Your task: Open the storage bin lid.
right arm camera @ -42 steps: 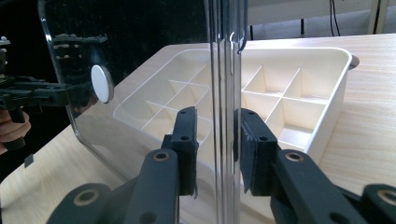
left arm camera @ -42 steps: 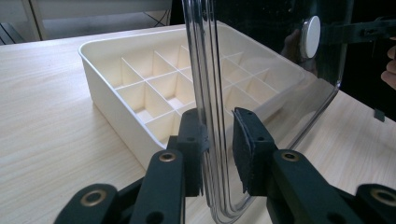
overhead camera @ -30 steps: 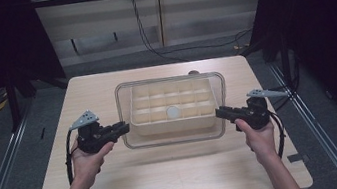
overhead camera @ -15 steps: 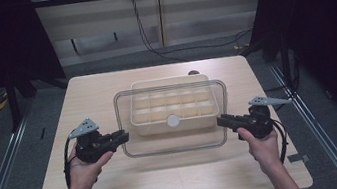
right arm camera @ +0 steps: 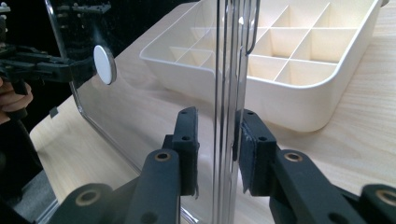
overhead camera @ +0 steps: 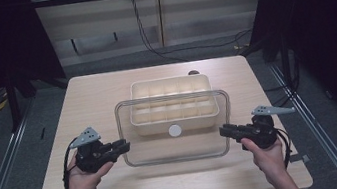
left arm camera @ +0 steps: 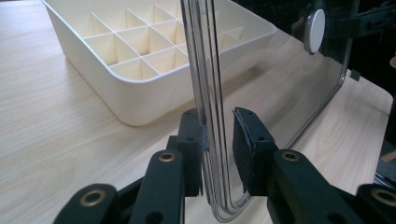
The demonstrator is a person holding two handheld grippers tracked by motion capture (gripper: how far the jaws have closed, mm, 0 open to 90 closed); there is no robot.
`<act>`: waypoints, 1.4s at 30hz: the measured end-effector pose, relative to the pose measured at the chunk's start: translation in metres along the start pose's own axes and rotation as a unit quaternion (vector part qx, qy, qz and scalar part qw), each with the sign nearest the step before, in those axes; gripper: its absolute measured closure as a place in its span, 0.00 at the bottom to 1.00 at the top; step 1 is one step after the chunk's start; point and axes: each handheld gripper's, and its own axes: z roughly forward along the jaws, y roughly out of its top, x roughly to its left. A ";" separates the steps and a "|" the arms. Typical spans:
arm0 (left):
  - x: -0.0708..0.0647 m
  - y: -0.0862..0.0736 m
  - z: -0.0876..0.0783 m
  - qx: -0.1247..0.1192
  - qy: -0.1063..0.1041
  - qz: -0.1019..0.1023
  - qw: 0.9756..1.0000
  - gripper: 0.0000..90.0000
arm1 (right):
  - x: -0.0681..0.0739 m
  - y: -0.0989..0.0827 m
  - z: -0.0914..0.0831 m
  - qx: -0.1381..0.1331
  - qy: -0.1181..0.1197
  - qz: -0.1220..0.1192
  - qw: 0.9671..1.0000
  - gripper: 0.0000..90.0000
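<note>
Above the near half of the counter (overhead camera: 82, 107), the clear lid (overhead camera: 179, 146) hangs between both hands, each hand-held gripper (left (overhead camera: 123, 147), right (overhead camera: 224, 131)) clamped on a short edge, partly overlapping the divided tray (overhead camera: 170, 86). Lid removal seems underway; next, lower it flat onto bare wood.

**Both grippers clamped, hands low and wide**

Your left gripper (overhead camera: 123, 147) and right gripper (overhead camera: 224, 131) point inward at each other, jaws closed on the lid (overhead camera: 180, 151) edges (one at each end). Your forearms come in from the bottom, hands wrapped around the gripper bodies, wrists roughly level.
</note>
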 end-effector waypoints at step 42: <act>-0.020 -0.055 -0.002 0.075 -0.009 -0.001 0.997 0.81 | 0.010 -0.056 -0.001 0.079 0.008 0.011 0.997 0.79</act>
